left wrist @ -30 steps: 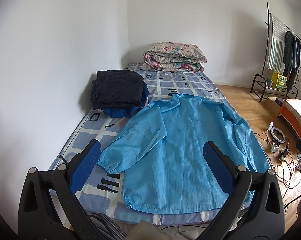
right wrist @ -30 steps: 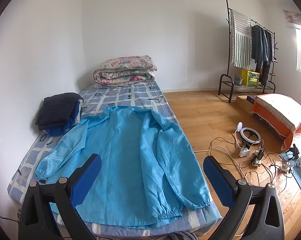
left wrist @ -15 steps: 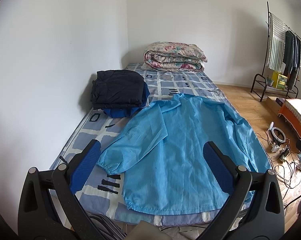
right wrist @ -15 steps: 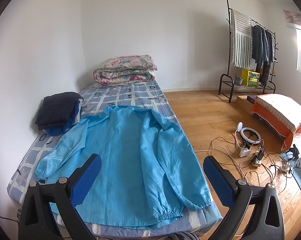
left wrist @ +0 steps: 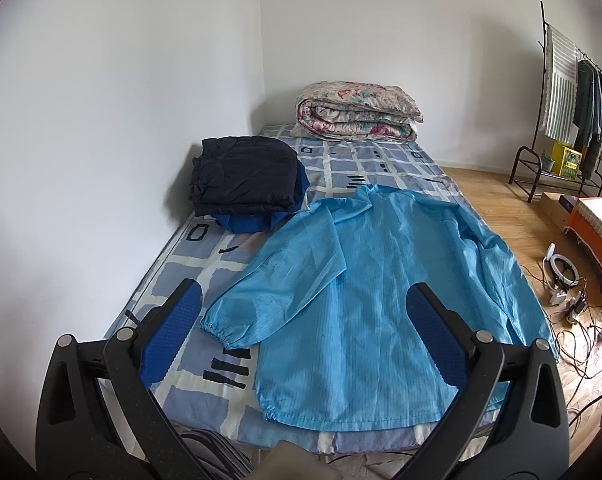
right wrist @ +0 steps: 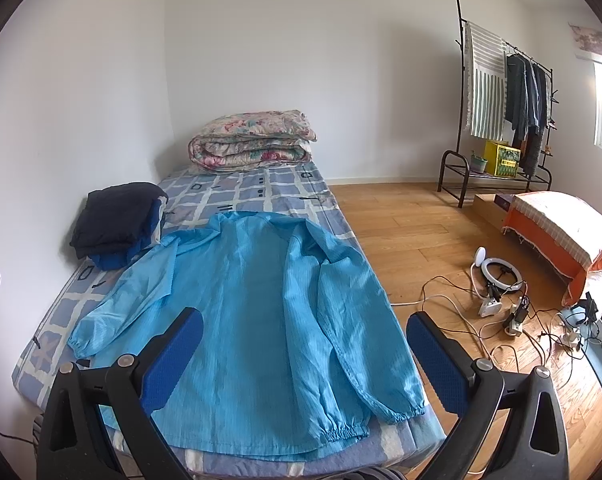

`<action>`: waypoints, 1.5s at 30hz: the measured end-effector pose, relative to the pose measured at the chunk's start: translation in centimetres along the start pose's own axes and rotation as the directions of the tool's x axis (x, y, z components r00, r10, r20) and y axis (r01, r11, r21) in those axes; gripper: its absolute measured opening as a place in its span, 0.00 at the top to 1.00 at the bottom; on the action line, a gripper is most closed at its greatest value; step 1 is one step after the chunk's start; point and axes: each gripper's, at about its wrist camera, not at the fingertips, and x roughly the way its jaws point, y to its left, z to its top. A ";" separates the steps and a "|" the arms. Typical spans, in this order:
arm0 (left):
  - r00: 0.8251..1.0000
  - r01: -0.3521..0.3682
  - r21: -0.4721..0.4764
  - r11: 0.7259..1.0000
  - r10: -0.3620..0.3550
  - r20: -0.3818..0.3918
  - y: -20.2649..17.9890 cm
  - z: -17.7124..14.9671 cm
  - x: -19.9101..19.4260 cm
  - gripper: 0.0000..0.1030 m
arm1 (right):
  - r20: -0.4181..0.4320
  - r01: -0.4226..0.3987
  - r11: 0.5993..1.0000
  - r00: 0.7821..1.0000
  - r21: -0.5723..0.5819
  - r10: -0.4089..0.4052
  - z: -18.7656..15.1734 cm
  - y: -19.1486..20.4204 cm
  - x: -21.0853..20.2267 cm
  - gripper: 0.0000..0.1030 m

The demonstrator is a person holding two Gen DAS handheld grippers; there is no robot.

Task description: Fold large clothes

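Note:
A light blue jacket (left wrist: 365, 280) lies spread flat on the bed (left wrist: 341, 168), collar toward the far end, sleeves out to both sides. It also shows in the right wrist view (right wrist: 269, 312). My left gripper (left wrist: 301, 320) is open and empty, held above the bed's near end over the jacket's left sleeve cuff and hem. My right gripper (right wrist: 305, 344) is open and empty, above the jacket's lower right part near the right cuff (right wrist: 397, 408).
A stack of folded dark clothes (left wrist: 245, 176) sits at the bed's left by the wall. A rolled floral quilt (left wrist: 357, 112) lies at the far end. Right of the bed: wooden floor with cables and a ring light (right wrist: 501, 276), a clothes rack (right wrist: 501, 92), an orange-covered bench (right wrist: 561, 232).

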 end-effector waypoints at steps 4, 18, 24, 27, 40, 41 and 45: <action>1.000 -0.019 -0.003 1.000 0.019 -0.007 0.8 -0.9 0.8 0.00 | -0.003 -0.009 1.000 1.000 -0.010 0.009 0.1 0.9 0.3 0.00; 0.993 -0.105 -0.006 0.994 0.104 -0.061 4.9 -2.0 6.0 0.00 | -0.005 -0.032 0.999 0.999 -0.035 0.032 1.0 4.0 2.9 0.00; 0.988 -0.105 -0.068 0.992 0.097 -0.116 8.7 -2.4 10.6 0.00 | -0.015 -0.038 0.998 0.999 -0.056 0.037 1.2 5.5 4.4 0.00; 0.981 -0.084 -0.122 0.989 0.061 -0.182 11.5 -3.1 14.3 0.00 | -0.001 -0.037 0.998 0.999 -0.054 0.037 1.0 5.9 5.3 0.00; 0.894 -0.051 -0.447 0.893 -0.158 -0.418 22.4 -9.7 28.8 0.14 | -0.090 -0.123 0.992 0.989 -0.030 0.120 -1.0 9.1 10.1 0.00; 0.886 -0.047 -0.469 0.882 -0.179 -0.427 22.7 -10.2 29.6 0.14 | -0.103 -0.127 0.991 0.987 -0.039 0.122 -1.1 9.6 10.4 0.00; 0.858 -0.047 -0.505 0.862 -0.225 -0.463 23.0 -11.7 32.4 0.15 | -0.149 -0.156 0.985 0.978 -0.070 0.145 -1.4 11.6 11.8 0.00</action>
